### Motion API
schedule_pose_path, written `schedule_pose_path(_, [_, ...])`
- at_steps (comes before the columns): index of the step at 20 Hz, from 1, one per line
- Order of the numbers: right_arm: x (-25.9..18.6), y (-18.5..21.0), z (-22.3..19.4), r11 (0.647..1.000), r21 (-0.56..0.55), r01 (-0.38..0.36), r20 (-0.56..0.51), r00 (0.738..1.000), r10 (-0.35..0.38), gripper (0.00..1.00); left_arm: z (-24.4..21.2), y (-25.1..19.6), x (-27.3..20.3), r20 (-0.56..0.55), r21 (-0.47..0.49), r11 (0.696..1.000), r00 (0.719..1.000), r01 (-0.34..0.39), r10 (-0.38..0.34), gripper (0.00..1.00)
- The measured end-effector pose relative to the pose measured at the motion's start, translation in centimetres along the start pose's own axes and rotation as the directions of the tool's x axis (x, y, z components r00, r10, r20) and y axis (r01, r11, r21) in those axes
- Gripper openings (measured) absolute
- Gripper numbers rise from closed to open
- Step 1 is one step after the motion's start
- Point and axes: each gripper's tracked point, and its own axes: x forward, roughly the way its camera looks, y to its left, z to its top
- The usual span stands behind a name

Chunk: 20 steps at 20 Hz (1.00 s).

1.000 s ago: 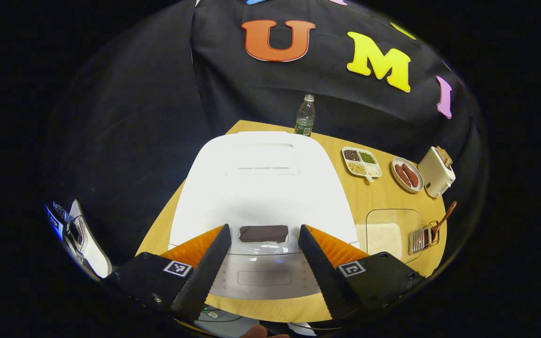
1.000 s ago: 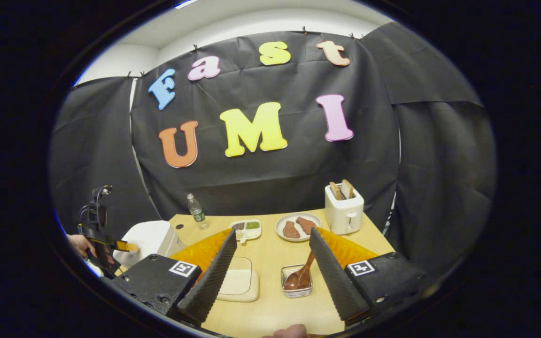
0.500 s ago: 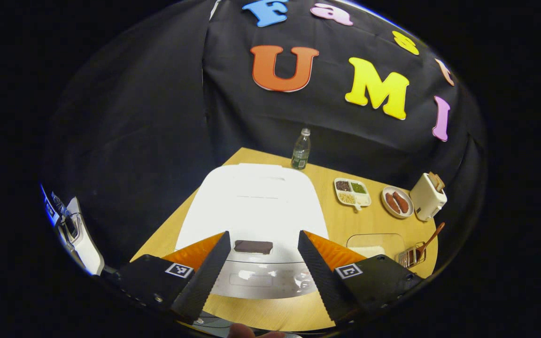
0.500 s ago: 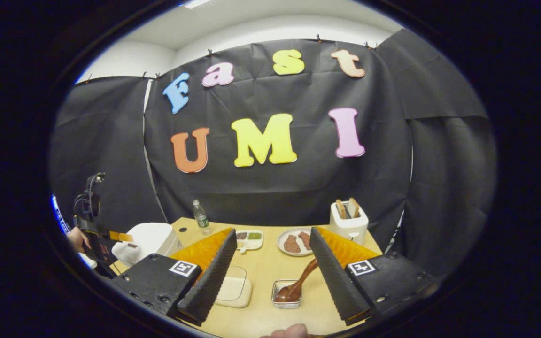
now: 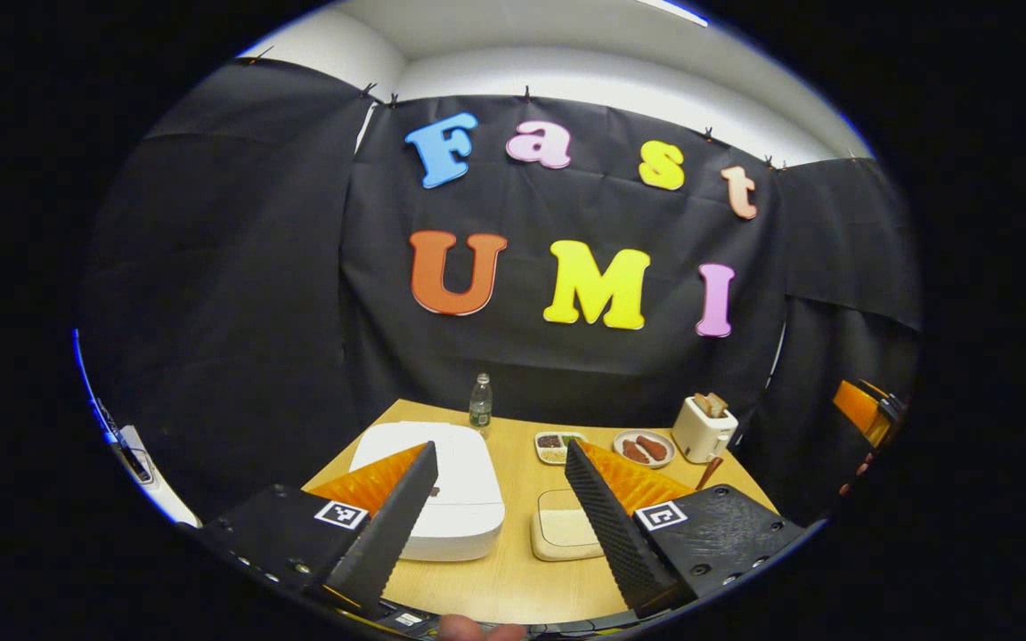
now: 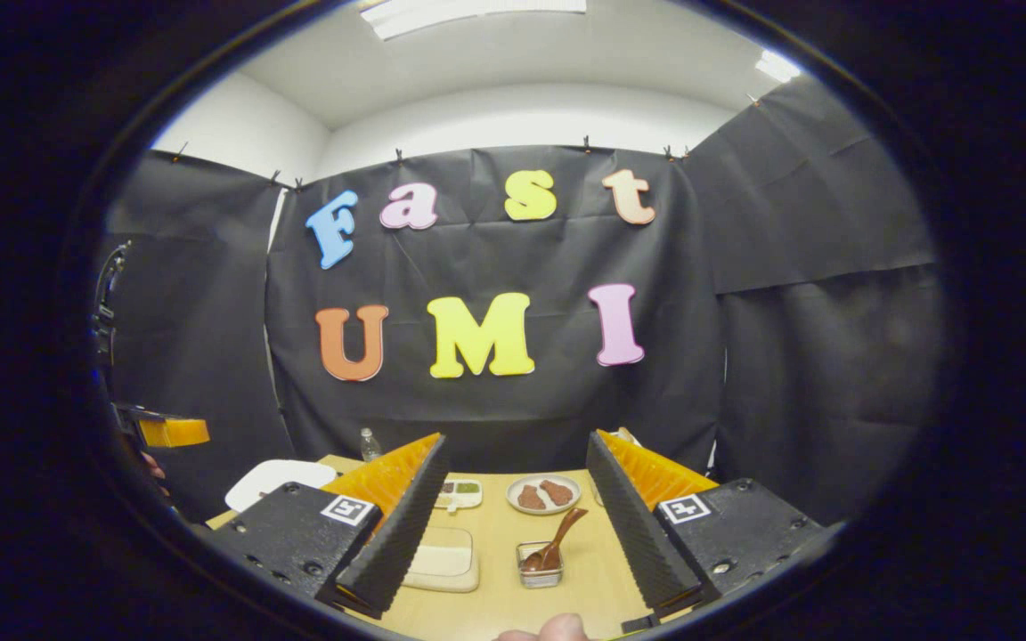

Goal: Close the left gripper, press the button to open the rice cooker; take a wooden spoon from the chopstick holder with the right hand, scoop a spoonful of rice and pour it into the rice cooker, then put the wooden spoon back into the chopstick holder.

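Observation:
The white rice cooker [image 5: 455,485] stands with its lid down on the left of the wooden table [image 5: 513,579]. My left gripper [image 5: 500,452] hangs open, well back from and above the cooker, holding nothing. The wooden spoon [image 6: 554,545] leans in the small wire chopstick holder [image 6: 539,570], and the shallow rice box [image 6: 442,565] lies to its left. High above the table's near edge, my right gripper [image 6: 517,441] is open and empty, the spoon far below between its fingers. The cooker [image 6: 277,476] also appears low on the left in the right gripper view.
Along the back of the table stand a water bottle [image 5: 479,402], a divided snack tray [image 5: 555,446], a plate of sausages [image 5: 644,448] and a white toaster [image 5: 703,427]. The other gripper [image 6: 166,432] shows at the left edge of the right gripper view.
Both grippers have drawn back and risen from the table, so cooker, spoon and holder look much smaller. Both stay open. The cooker's lid stays down.

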Motion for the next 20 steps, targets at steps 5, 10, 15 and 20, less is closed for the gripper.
schedule_pose_path(5, [-7.7, 2.6, 0.3, 0.999, -0.041, -0.008, 0.013, 1.000, 0.009, 1.00, 1.3, -2.9, -8.2, 0.122, 0.007, 0.997, 0.990, 0.072, -0.072, 0.93])
schedule_pose_path(10, [-13.1, 4.5, -0.2, 0.999, -0.050, -0.011, 0.007, 1.000, 0.011, 1.00, 0.8, -5.3, -12.6, 0.175, 0.034, 0.993, 0.977, 0.115, -0.120, 0.94])
schedule_pose_path(15, [-15.3, 4.9, -1.2, 0.999, -0.038, -0.007, -0.014, 1.000, 0.006, 0.99, 0.3, -7.1, -14.4, 0.193, 0.042, 0.988, 0.969, 0.146, -0.151, 0.94])
schedule_pose_path(20, [-15.4, 4.3, -1.4, 0.999, -0.043, 0.004, -0.009, 1.000, -0.004, 1.00, -0.1, -7.2, -14.7, 0.191, 0.045, 0.990, 0.971, 0.135, -0.141, 0.94])
